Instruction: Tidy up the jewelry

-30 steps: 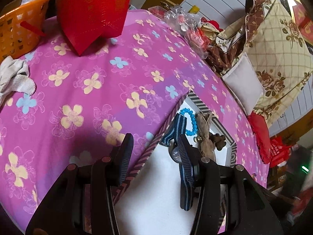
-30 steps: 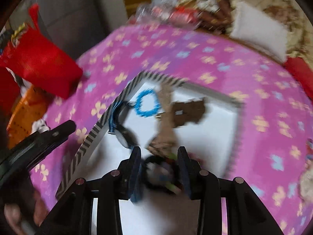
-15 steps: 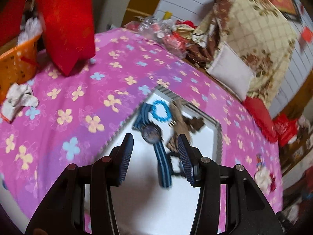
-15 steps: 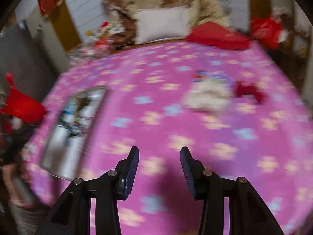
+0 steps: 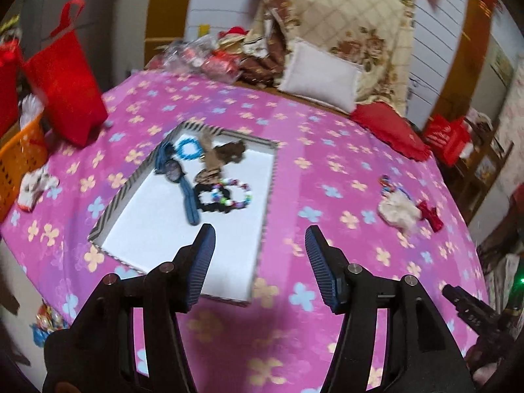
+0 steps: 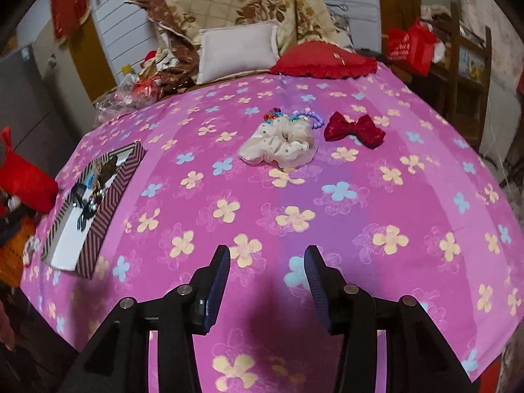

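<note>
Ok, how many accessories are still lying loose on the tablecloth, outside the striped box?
3 that I can make out: a cream scrunchie, a red bow to its right, and a colourful bead bracelet just behind the scrunchie. More beads may be hidden there.

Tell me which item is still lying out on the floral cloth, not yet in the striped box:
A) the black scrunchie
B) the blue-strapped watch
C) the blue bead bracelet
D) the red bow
D: the red bow lies on the pink floral cloth beside the white scrunchie, far from the striped box.
</note>
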`<state>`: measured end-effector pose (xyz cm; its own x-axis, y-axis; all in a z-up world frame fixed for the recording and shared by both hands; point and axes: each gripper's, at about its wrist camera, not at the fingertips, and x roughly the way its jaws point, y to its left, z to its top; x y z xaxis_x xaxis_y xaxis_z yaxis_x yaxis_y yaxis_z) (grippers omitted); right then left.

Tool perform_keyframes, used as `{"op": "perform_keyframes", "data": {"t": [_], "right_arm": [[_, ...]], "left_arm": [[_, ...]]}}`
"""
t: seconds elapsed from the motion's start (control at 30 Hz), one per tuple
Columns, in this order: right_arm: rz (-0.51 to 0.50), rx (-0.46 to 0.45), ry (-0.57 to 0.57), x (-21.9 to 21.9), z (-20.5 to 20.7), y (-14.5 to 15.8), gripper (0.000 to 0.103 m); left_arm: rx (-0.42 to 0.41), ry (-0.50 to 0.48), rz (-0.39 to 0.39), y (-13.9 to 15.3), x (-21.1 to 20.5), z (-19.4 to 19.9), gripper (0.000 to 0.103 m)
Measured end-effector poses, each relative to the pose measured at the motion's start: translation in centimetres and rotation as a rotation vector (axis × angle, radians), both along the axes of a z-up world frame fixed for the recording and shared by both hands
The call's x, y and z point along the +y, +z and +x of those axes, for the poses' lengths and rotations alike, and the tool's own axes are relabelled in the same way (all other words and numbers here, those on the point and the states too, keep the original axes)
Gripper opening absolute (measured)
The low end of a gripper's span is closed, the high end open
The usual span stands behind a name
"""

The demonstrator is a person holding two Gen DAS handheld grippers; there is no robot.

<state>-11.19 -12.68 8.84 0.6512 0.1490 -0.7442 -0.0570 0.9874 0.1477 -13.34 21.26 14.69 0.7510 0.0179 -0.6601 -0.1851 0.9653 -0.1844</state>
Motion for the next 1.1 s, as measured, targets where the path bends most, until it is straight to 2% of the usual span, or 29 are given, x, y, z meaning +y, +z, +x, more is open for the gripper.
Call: {"op": "perform_keyframes", "data": {"t": [0.17, 0.4, 0.6, 0.87, 0.93, 1.1], "right_arm": [[-0.051, -0.026, -0.004, -1.2, -1.1, -0.7, 0.046], [0.004, 0.02, -0.062, -4.7, -1.0, -2.4, 0.046], [0.022, 0.024, -0.076, -6.4, -0.2, -2.9, 0.046], [-0.033, 0.057, -0.06, -6.8, 7.9, -3.2, 0.046], [-0.059, 0.064, -0.048, -6.1, 11.0, -3.1, 0.046], [-0.05, 0.093, 0.026, -3.3, 17.5, -2.9, 0.046]], "left_arm": [[0.011, -0.051, 0.038, 0.4, -3.0, -0.2, 0.059], [0.051, -0.11, 0.068, -0.6, -6.1, -0.2, 0.059], [0.097, -0.103, 0.059, -2.0, -7.0, 0.3, 0.059], [0.167, -0.172, 0.051, -5.8, -9.0, 1.8, 0.059], [0.174, -0.192, 0.058, -6.7, -9.5, 1.9, 0.059], [0.202, -0.235, 0.054, -8.8, -9.9, 2.6, 0.059]]}}
